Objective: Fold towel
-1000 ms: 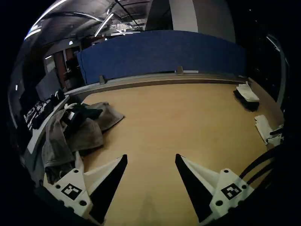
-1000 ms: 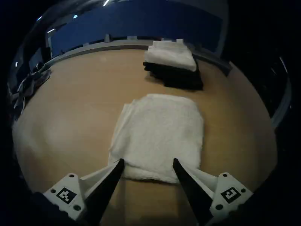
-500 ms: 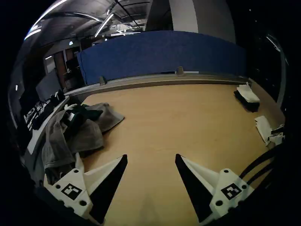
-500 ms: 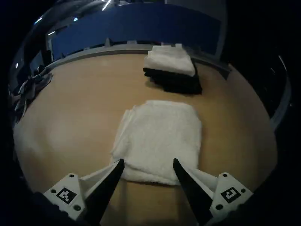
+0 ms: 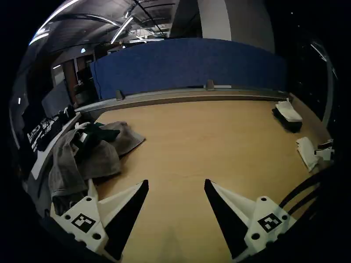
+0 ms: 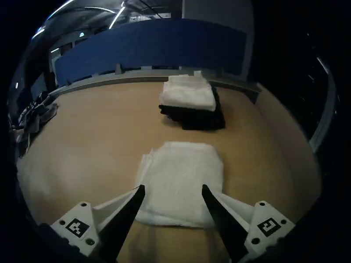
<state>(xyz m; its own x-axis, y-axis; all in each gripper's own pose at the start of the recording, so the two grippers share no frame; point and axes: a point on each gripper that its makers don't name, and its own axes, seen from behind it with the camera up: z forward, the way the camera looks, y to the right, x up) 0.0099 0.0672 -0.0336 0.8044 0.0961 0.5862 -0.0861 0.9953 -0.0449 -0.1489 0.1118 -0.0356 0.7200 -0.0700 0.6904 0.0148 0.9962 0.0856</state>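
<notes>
Ahead, towel (image 6: pixel 180 184) edges amid open tabletop (image 6: pixel 96 131)

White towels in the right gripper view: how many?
2. One folded white towel lies on the table at the open right gripper; the second white towel tops the dark stack farther back. That stack may hide more.

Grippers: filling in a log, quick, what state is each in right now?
Left gripper: open, holding nothing.
Right gripper: open, fingers apart over the folded white towel, not gripping it.
</notes>
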